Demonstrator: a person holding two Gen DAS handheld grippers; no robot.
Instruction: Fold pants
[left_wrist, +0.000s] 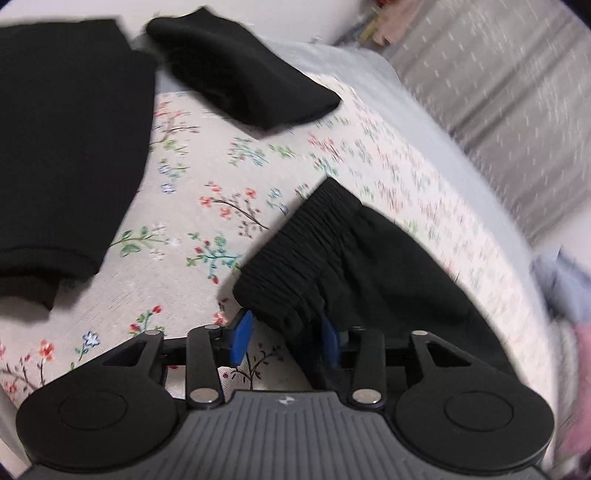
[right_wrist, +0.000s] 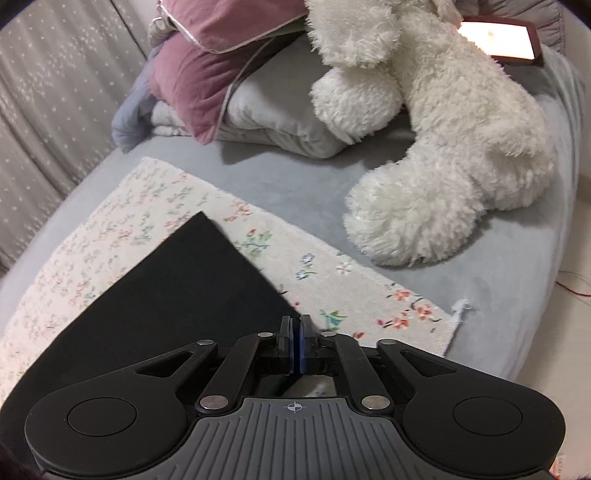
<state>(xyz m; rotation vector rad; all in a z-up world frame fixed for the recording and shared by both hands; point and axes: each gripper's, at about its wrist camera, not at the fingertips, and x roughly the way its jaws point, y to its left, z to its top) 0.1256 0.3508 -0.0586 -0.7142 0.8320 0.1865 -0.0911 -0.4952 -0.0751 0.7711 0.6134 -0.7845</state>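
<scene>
The black pants (left_wrist: 354, 258) lie on a floral mat (left_wrist: 221, 184), gathered elastic waistband toward me. My left gripper (left_wrist: 285, 341) is open, its blue pads (left_wrist: 241, 338) standing apart. The waistband's near corner sits between them, resting by the right pad and clear of the left one. In the right wrist view the flat black pants (right_wrist: 177, 288) cover the mat's (right_wrist: 332, 280) left part. Their straight edge runs into the tips of my right gripper (right_wrist: 296, 347). Its pads are nearly together, pinching that edge.
Two more black cloth pieces lie on the mat, one large at the left (left_wrist: 66, 147) and one at the top (left_wrist: 240, 74). A white plush toy (right_wrist: 443, 147), pink pillows (right_wrist: 207, 74) and a lit screen (right_wrist: 498, 37) sit on the grey bed (right_wrist: 295, 177). A curtain (left_wrist: 498, 74) hangs beyond.
</scene>
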